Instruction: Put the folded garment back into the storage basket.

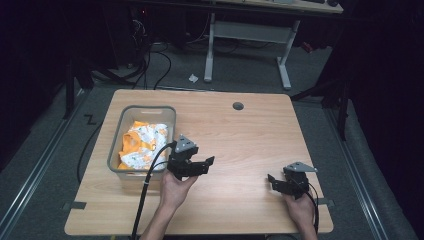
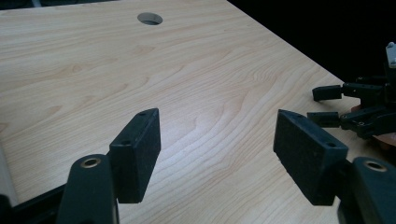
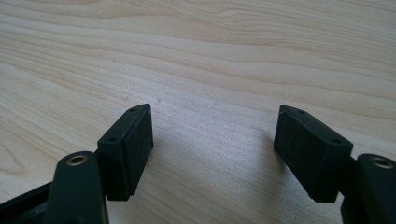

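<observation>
**Both tongs hanging open over bare wood, bin of cloth sitting to the left**

The left tongs (image 1: 206, 164) are hovering just beside the right wall of a grey bin (image 1: 119, 134), their jaws standing wide apart and gripping nothing. In the left gripper view the left tongs (image 2: 217, 140) are showing plain wood grain between the two black pads, and they are pointing across the worktop (image 1: 250, 135) toward the right tongs (image 2: 324, 106), which are showing small at the far right edge.

The right tongs (image 1: 272, 181) are resting near the front right corner of the worktop, well apart from the bin, and are aiming leftward. In the right gripper view the right tongs (image 3: 212, 140) are likewise gaping wide, with only bare wood lying between the pads.

The bin is sitting on the left part of the worktop, its long axis running from the person's side toward the far edge. An orange and white cloth (image 1: 142, 144) is lying crumpled inside it, bunched too loosely to be pointing any clear way. A round hole (image 1: 238, 106) is showing in the worktop near the far edge, and it is appearing again in the left gripper view (image 2: 150, 18).
</observation>
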Action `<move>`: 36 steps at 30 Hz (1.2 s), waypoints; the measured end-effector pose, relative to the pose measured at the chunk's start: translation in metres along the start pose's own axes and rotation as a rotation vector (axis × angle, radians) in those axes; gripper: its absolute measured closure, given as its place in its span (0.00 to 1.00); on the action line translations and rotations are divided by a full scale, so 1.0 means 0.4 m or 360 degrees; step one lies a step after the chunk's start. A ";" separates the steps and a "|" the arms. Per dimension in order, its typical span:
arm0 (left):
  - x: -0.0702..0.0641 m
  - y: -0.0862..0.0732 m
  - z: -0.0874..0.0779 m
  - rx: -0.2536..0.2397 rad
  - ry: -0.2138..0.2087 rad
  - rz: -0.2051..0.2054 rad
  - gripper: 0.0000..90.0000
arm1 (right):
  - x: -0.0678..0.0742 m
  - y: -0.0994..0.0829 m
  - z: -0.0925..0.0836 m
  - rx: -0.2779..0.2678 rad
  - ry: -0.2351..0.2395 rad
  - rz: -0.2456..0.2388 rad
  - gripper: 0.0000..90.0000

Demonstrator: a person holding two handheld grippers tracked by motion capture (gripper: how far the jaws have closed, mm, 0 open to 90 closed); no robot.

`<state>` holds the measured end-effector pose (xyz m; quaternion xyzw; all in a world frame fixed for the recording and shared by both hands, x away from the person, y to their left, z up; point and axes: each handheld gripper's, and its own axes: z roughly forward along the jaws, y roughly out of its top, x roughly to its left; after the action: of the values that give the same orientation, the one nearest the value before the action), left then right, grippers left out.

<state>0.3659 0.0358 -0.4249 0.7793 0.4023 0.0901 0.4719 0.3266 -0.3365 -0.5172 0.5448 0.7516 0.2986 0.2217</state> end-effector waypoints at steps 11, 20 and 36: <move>-0.015 -0.025 0.025 0.0031 -0.0025 0.0017 0.36 | 0.000 0.000 0.000 0.0000 0.0000 0.0000 0.32; -0.027 -0.040 0.044 0.0048 -0.0005 0.0036 0.35 | 0.000 0.000 0.000 0.0000 0.0000 -0.0001 0.32; -0.045 -0.074 0.104 0.0144 0.0006 0.0083 0.35 | 0.000 0.000 0.000 0.0000 -0.0001 -0.0001 0.32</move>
<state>0.3596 0.0023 -0.4670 0.8100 0.3863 0.0856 0.4328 0.3266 -0.3365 -0.5172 0.5447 0.7517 0.2984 0.2219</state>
